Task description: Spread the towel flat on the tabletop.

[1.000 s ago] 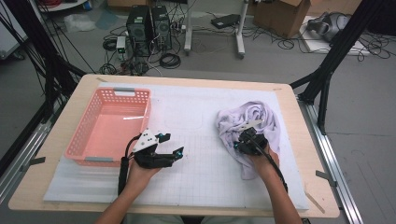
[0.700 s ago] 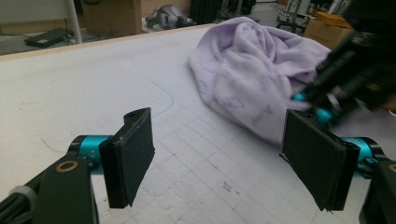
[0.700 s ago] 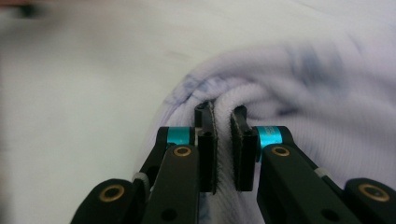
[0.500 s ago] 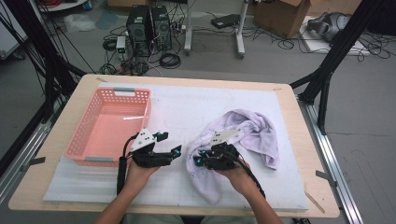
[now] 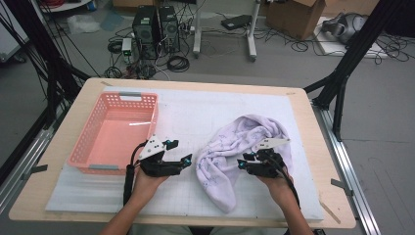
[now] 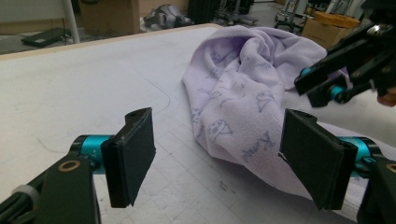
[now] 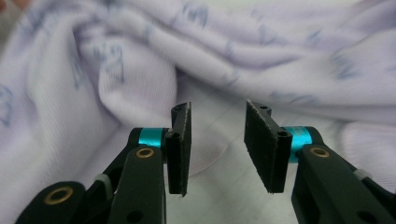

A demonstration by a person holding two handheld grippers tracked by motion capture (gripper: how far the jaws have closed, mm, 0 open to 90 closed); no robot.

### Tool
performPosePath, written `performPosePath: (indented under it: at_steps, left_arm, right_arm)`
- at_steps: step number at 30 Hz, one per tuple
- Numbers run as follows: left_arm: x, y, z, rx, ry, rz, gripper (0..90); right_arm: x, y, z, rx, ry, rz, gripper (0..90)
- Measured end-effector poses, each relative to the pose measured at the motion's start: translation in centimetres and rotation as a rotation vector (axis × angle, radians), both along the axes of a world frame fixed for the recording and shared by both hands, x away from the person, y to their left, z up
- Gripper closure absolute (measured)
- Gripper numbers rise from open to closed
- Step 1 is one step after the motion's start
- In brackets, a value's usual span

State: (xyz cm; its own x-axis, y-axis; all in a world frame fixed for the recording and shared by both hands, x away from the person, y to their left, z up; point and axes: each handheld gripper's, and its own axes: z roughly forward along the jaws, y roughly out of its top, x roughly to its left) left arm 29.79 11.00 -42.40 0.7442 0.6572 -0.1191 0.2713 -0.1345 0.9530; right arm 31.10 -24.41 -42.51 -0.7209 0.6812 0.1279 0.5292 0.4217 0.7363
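While the towel lies loose on the counter:
Basket (image 5: 115, 129): far left, empty.
Left gripper (image 5: 177, 152): fingers wide, empty; take the near hem.
Towel (image 5: 230, 156): crumpled, centre-right.
Right gripper (image 5: 245, 164): fingers just opening, empty; regrip the far fold.

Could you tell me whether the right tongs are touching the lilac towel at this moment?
Apart. In the right gripper view the right tongs, jaws just opened, stand with an empty gap between the pads, and the lilac towel lies beyond their tips.

The pale lilac printed towel (image 6: 243, 107) carries small grey-blue motifs and script-like marks. None can be read. No other lettering is legible.
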Motion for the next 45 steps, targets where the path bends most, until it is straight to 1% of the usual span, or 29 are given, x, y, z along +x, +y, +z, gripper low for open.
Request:
performPosePath:
  at_steps: [2, 3, 4, 5, 6, 7, 8, 9, 10, 12, 14, 16, 18, 19, 21, 23, 24, 25, 26, 27, 28, 29, 31, 33, 34, 38, 40, 43, 45]
  left_arm:
    - [0.0, -0.1, -0.1, 0.000, 0.002, -0.003, 26.4]
    - [0.0, -0.2, -0.1, 0.000, 0.002, -0.004, 26.4]
    - [0.0, -0.1, -0.1, -0.001, 0.002, -0.005, 26.4]
    - [0.0, -0.1, 0.0, -0.005, 0.000, -0.003, 26.4]
    - [0.0, -0.1, 0.0, -0.005, 0.000, -0.003, 26.4]
    - [0.0, -0.1, -0.1, -0.004, 0.002, -0.003, 26.4]
    - [0.1, -0.1, -0.1, -0.003, 0.002, -0.003, 26.4]
    - [0.1, -0.2, -0.1, 0.002, 0.005, -0.006, 26.4]
    - [0.1, -0.2, -0.1, 0.004, 0.007, -0.007, 26.4]
    - [0.0, -0.4, -0.2, 0.008, 0.010, -0.010, 26.5]
    - [0.1, -0.5, -0.2, 0.014, 0.013, -0.014, 27.0]
    - [0.1, -0.6, -0.3, 0.022, 0.020, -0.013, 27.7]
    - [0.2, -0.8, -0.4, 0.026, 0.032, -0.020, 28.2]
    - [0.2, -0.9, -0.4, 0.024, 0.035, -0.025, 28.9]
    - [0.3, -1.2, -0.6, 0.028, 0.050, -0.036, 29.8]
    - [0.4, -1.8, -0.8, 0.028, 0.077, -0.053, 31.1]
    - [0.6, -2.2, -0.9, 0.032, 0.086, -0.071, 32.2]
    - [0.6, -2.6, -1.1, 0.035, 0.095, -0.083, 33.5]
    - [0.7, -3.1, -1.2, 0.046, 0.104, -0.102, 34.1]
    - [0.7, -3.7, -1.3, 0.056, 0.113, -0.119, 34.6]
    - [0.8, -4.3, -1.4, 0.064, 0.127, -0.142, 35.5]
    - [0.9, -4.7, -1.5, 0.061, 0.138, -0.152, 37.0]
    - [1.1, -5.8, -1.5, 0.065, 0.158, -0.177, 38.2]
    - [1.5, -7.1, -1.3, 0.072, 0.171, -0.199, 39.4]
    - [1.7, -8.0, -1.3, 0.068, 0.185, -0.210, 39.7]
    - [2.3, -11.0, -1.5, 0.105, 0.246, -0.255, 40.7]
    - [2.3, -12.5, -1.7, 0.105, 0.271, -0.275, 41.0]
    - [2.5, -14.3, -2.1, 0.140, 0.292, -0.271, 40.2]
    - [2.8, -15.3, -2.5, 0.153, 0.302, -0.246, 38.7]
  right_arm:
    - [0.2, 1.0, -0.7, -0.032, 0.021, 0.022, 57.2]
    - [0.3, 1.7, -1.1, -0.056, 0.033, 0.040, 59.5]
    - [0.3, 2.3, -1.3, -0.087, 0.037, 0.075, 70.2]
    - [0.2, 2.4, -1.2, -0.085, 0.030, 0.103, 81.4]
    - [-0.2, 2.3, -0.8, -0.134, -0.009, 0.102, 82.8]
    - [-0.3, 2.1, -0.5, -0.174, -0.024, 0.088, 83.4]
    - [-0.6, 1.2, -0.2, -0.200, -0.042, 0.054, 83.7]
    - [-0.7, 0.7, -0.1, -0.204, -0.051, 0.034, 83.8]
    - [-1.0, -1.0, 0.3, -0.211, -0.071, -0.031, 83.8]
    - [-1.6, -3.3, 0.8, -0.222, -0.104, -0.122, 83.8]
    - [-2.4, -5.4, 1.2, -0.255, -0.138, -0.207, 83.8]
    - [-3.3, -7.2, 1.7, -0.305, -0.172, -0.274, 83.8]
    - [-4.3, -9.0, 2.2, -0.374, -0.207, -0.350, 83.8]
    - [-4.9, -10.1, 2.4, -0.409, -0.214, -0.397, 83.8]
    - [-5.7, -11.7, 2.5, -0.463, -0.210, -0.460, 83.7]
    - [-6.3, -13.1, 2.4, -0.474, -0.181, -0.487, 83.4]
    - [-6.5, -13.4, 2.3, -0.466, -0.172, -0.487, 82.3]
    - [-6.7, -13.7, 2.3, -0.439, -0.168, -0.476, 80.9]
    - [-6.8, -13.8, 2.4, -0.418, -0.174, -0.469, 78.4]
    - [-7.0, -13.8, 2.5, -0.392, -0.188, -0.463, 72.7]
    - [-7.0, -13.8, 2.8, -0.347, -0.198, -0.456, 67.8]
    - [-7.0, -13.9, 3.1, -0.272, -0.209, -0.451, 64.3]
    - [-6.9, -13.7, 3.6, -0.181, -0.224, -0.447, 60.3]
    - [-6.4, -13.0, 4.0, -0.110, -0.241, -0.420, 58.4]
    - [-6.2, -12.7, 4.1, -0.102, -0.251, -0.411, 57.5]
    - [-5.2, -10.6, 4.1, -0.079, -0.279, -0.371, 56.0]
    - [-4.8, -9.7, 3.8, -0.066, -0.288, -0.360, 55.7]
    - [-4.3, -8.7, 3.3, -0.085, -0.275, -0.335, 55.7]
    - [-4.2, -8.3, 3.1, -0.088, -0.271, -0.323, 55.7]
